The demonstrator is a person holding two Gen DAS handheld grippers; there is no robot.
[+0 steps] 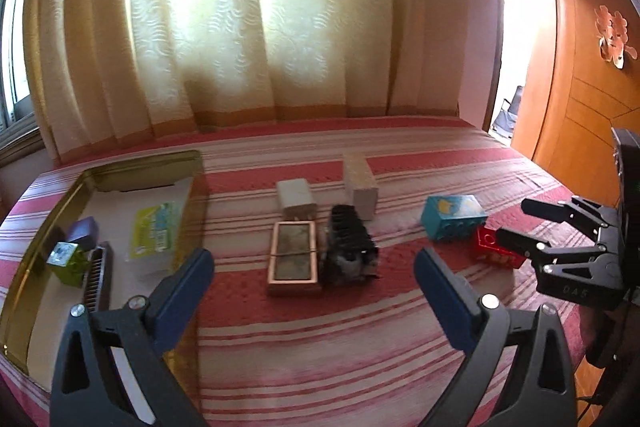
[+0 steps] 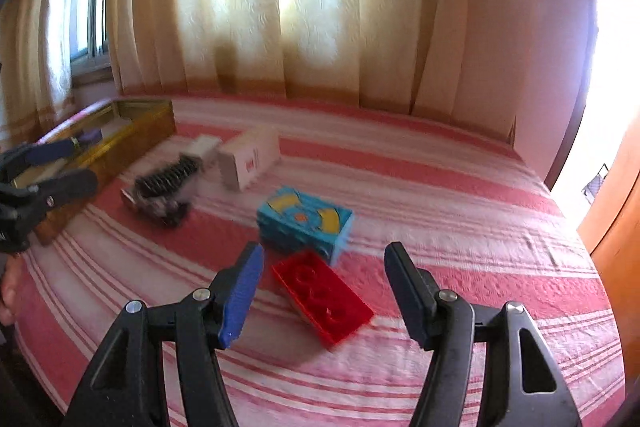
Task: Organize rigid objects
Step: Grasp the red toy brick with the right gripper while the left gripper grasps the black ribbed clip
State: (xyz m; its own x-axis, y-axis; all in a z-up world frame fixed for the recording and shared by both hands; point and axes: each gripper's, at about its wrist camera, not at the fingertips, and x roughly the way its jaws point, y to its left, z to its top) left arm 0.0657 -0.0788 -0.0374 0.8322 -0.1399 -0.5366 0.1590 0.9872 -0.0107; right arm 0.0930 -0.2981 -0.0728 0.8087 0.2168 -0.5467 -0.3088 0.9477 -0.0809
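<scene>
1. The red block (image 2: 323, 297) lies flat on the striped bedspread (image 2: 460, 227), studs up, just in front of the right gripper (image 2: 324, 291), whose blue-padded jaws are spread with nothing between them.
2. Just behind it, nearly touching, sits the blue block (image 2: 306, 219), printed in yellow and orange.
3. Further left are a black ribbed object (image 1: 351, 247), a copper-framed flat box (image 1: 294, 259) beside it, a white charger-like cube (image 1: 296, 201) behind that, and a tall white box (image 1: 361, 187) to the right of the cube.
4. At the left stands the gold tin tray (image 1: 48, 223), holding a purple box (image 1: 83, 231), a green cube (image 1: 66, 261), a dark comb-like piece (image 1: 96, 275) and a yellow-green packet (image 1: 156, 231).
5. The left gripper (image 1: 314, 269) hovers over the bedspread in front of the copper-framed box, jaws wide apart and empty, its left finger overlapping the tray's near corner.
6. The right gripper's finger partly covers the red block in the left wrist view.
7. Motion blur smears the black object and white box in the right view; lettering on the boxes is unreadable.
8. Curtains (image 1: 240, 27) hang behind the bed; a fingertip shows at the right view's left edge.
</scene>
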